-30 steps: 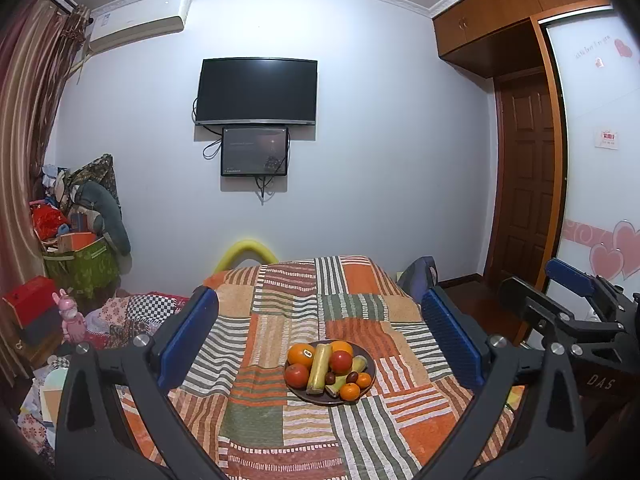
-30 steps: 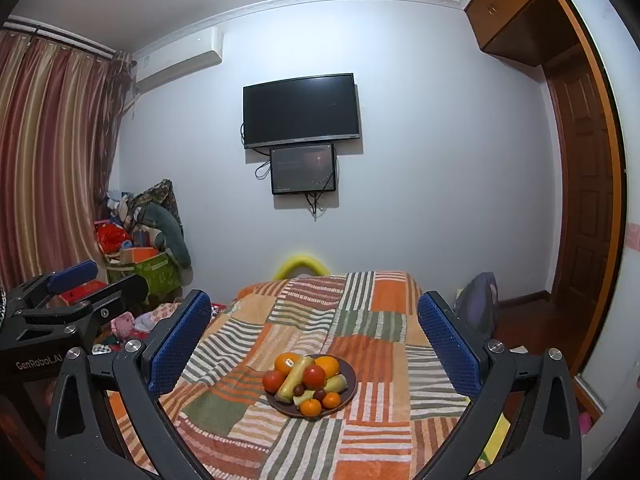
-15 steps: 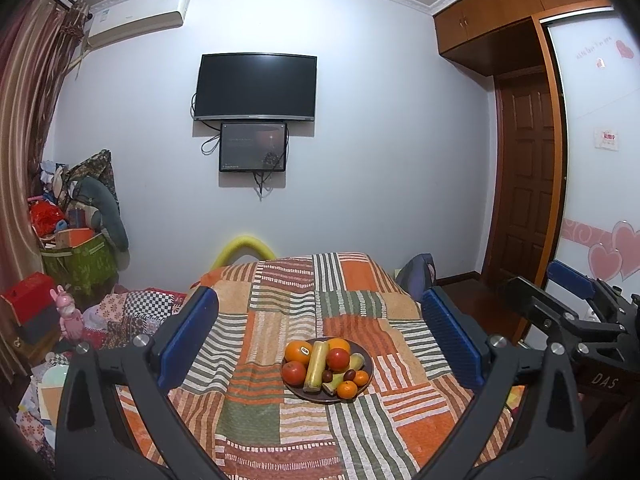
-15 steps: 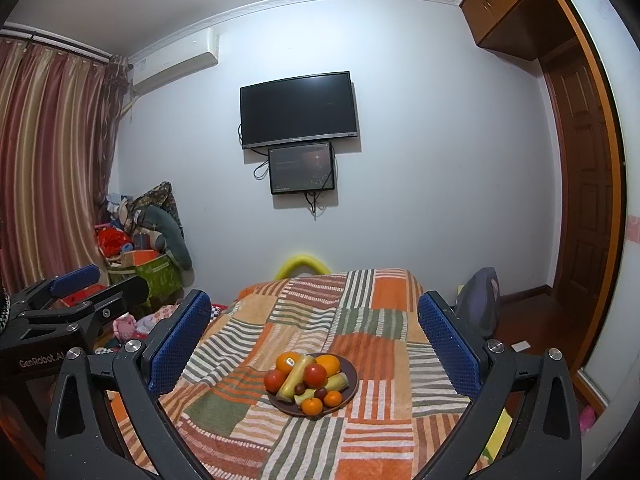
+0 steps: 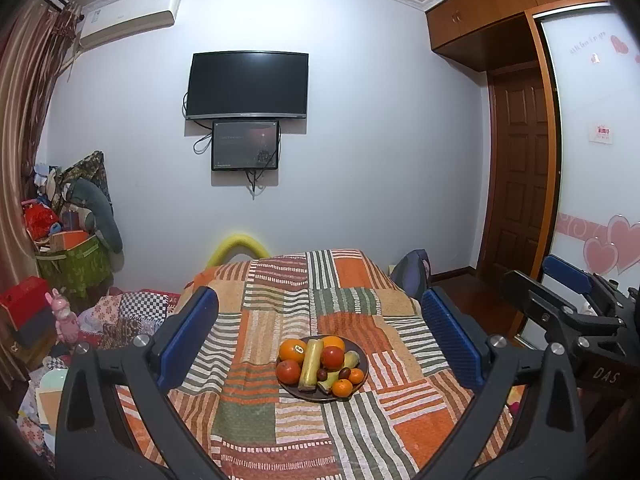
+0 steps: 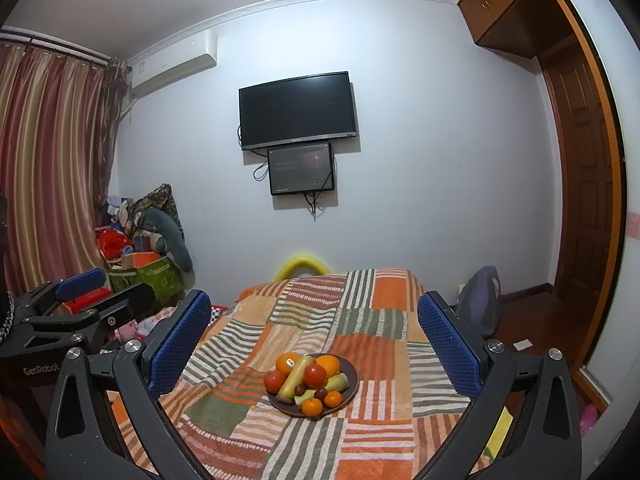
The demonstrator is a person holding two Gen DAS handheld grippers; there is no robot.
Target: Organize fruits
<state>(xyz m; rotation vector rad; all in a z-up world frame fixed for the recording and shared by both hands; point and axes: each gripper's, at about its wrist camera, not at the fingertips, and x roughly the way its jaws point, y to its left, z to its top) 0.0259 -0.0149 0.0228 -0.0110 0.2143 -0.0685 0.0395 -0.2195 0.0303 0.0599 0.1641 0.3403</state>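
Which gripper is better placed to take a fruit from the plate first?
Nearly equal. Both the left gripper and the right gripper are open, empty and aimed at the plate. Perhaps the right: the plate sits slightly lower in its view.

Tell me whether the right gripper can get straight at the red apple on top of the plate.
Probably yes. The right gripper is open and empty, and nothing stands between it and the plate. The red apple sits on top of the pile, though a banana and an orange press close beside it.

Wall television (image 5: 248, 85), smaller screen (image 5: 245, 145) below, striped curtain (image 6: 52, 168), perhaps a backpack (image 6: 478, 304)
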